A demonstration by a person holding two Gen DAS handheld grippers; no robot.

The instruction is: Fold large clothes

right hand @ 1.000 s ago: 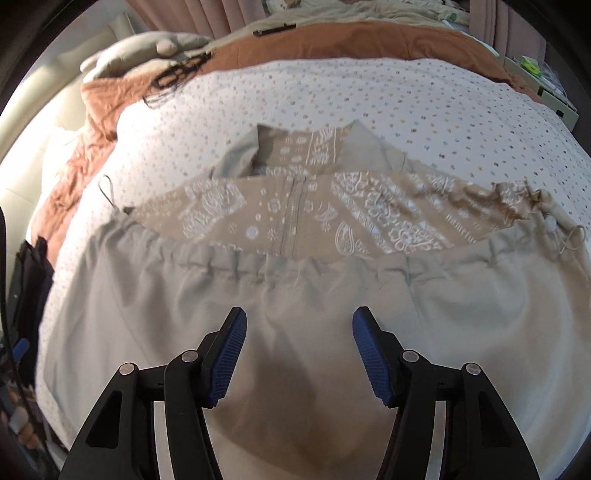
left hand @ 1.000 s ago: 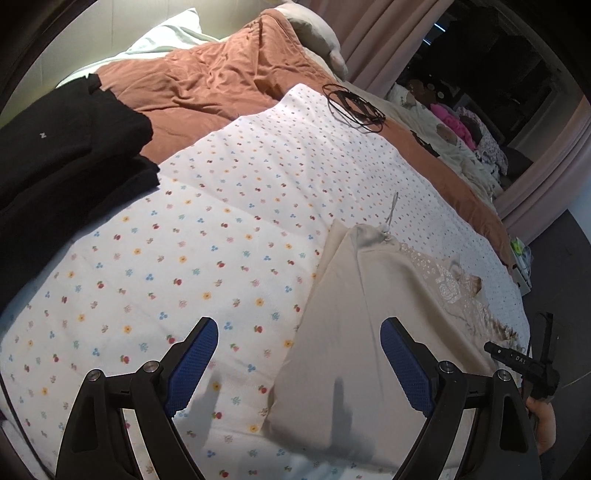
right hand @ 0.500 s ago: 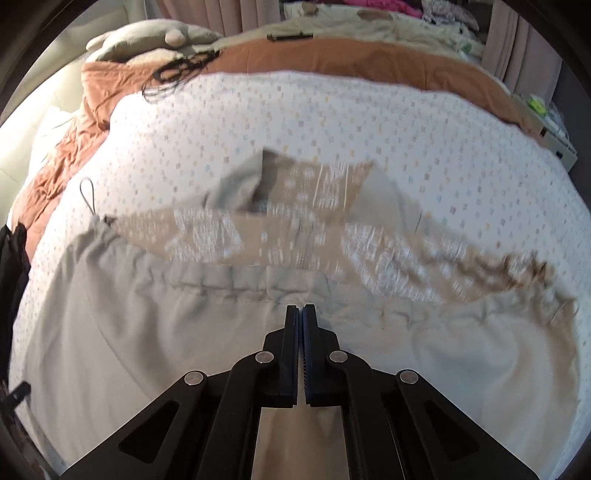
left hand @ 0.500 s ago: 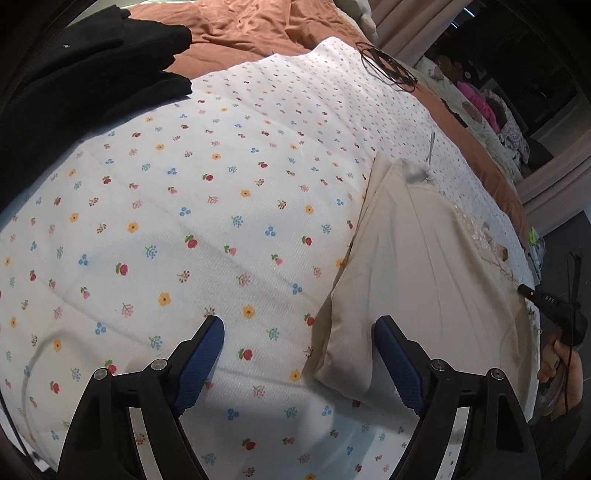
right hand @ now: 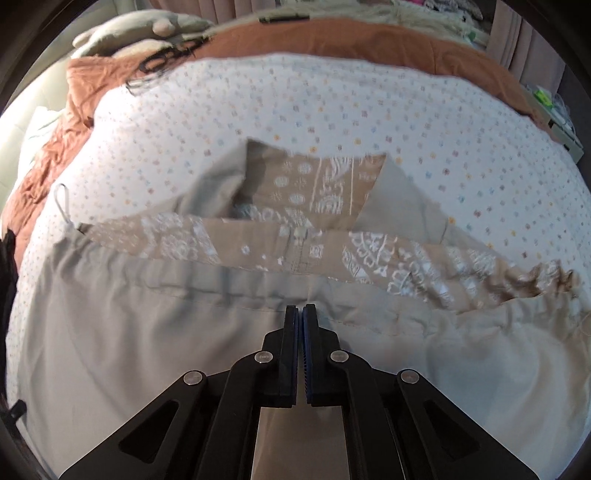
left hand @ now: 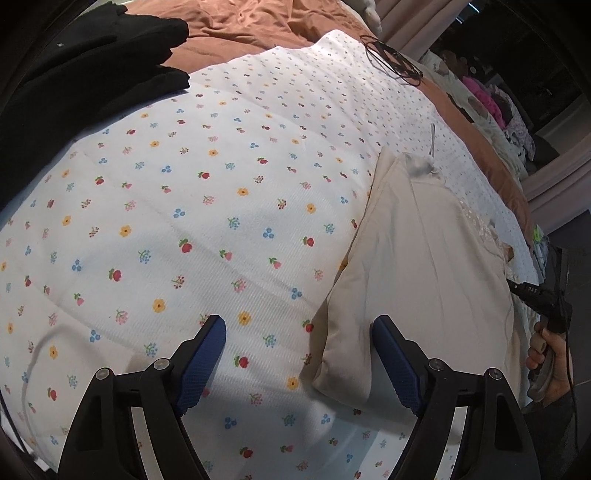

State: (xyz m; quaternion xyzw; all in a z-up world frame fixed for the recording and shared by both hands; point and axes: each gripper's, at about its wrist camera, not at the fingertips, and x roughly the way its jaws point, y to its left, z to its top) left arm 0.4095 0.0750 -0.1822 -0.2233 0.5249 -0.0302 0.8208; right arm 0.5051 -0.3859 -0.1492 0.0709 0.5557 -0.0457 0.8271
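A large beige garment [right hand: 147,332] with a tan patterned lining [right hand: 314,192] lies spread on a white flowered bedspread [right hand: 332,99]. In the left wrist view its folded beige edge [left hand: 413,280] lies on the right side of the bedspread [left hand: 184,221]. My left gripper [left hand: 299,332] is open and empty, low over the bedspread at the garment's near corner. My right gripper [right hand: 300,314] is shut on the garment's beige fabric just below its gathered drawstring hem.
A black garment [left hand: 74,81] lies at the left. A rust-brown blanket [left hand: 258,22] covers the far bed. A coil of black cable [left hand: 391,59] lies at the bedspread's far edge. Pillows [right hand: 140,29] and piled clothes [left hand: 491,107] sit beyond.
My right gripper closed on the garment's fabric and moved up to the hem. My left gripper came lower and nearer the garment's corner, still open.
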